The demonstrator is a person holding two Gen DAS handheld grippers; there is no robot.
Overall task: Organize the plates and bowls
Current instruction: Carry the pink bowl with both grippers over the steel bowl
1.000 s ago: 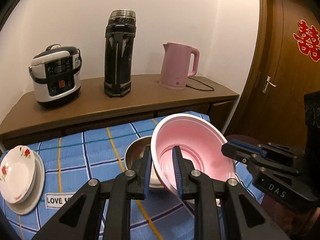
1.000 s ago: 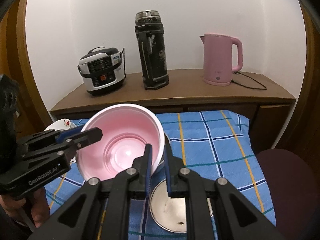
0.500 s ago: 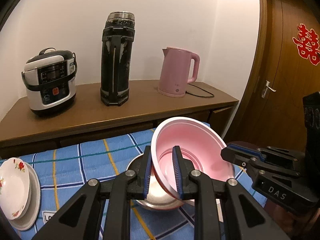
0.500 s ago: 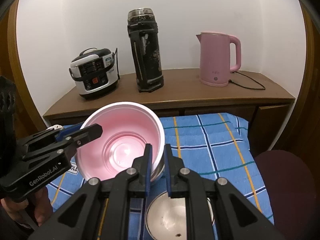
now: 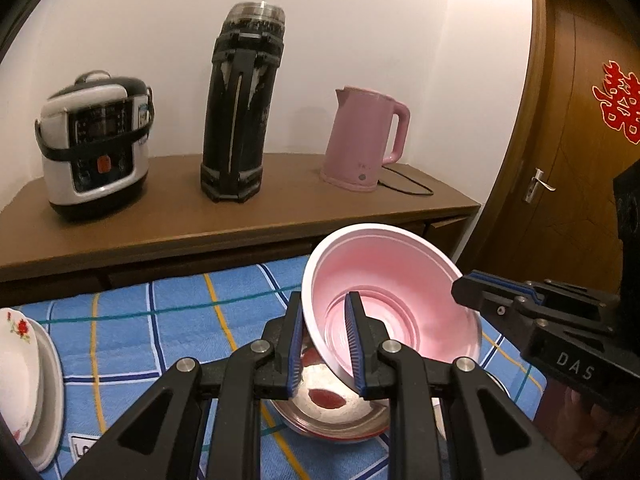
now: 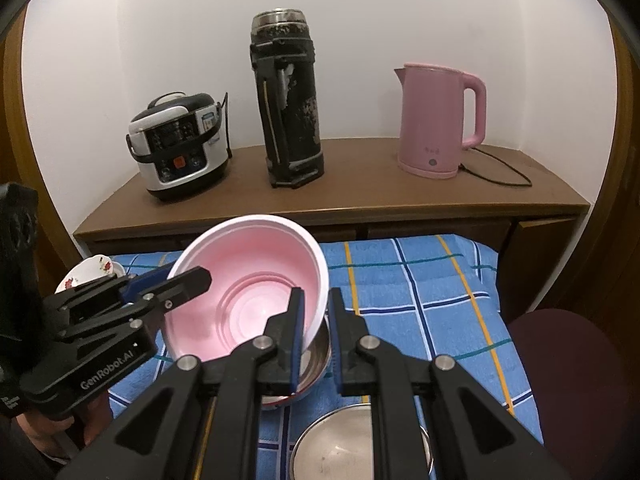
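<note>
Pink bowl (image 5: 394, 312), pinched at opposite rims by my left fingers (image 5: 325, 344) and right fingers (image 6: 316, 334), hangs over the steel bowl (image 5: 332, 408), unnested; flowered plates (image 5: 20, 376) already stacked left of it.

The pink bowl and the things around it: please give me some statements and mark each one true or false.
1. Both grippers grip the rim of the pink bowl, one on each side. True: the left gripper and the right gripper each have it between their fingers.
2. The pink bowl lies flat on the blue checked cloth. False: it is held tilted above a metal bowl.
3. A pink kettle stands on the wooden counter. True.
4. The flowered plates are stacked on the counter. False: they sit on the cloth, at the left.
5. A second metal bowl holds soup. False: it looks empty.
</note>
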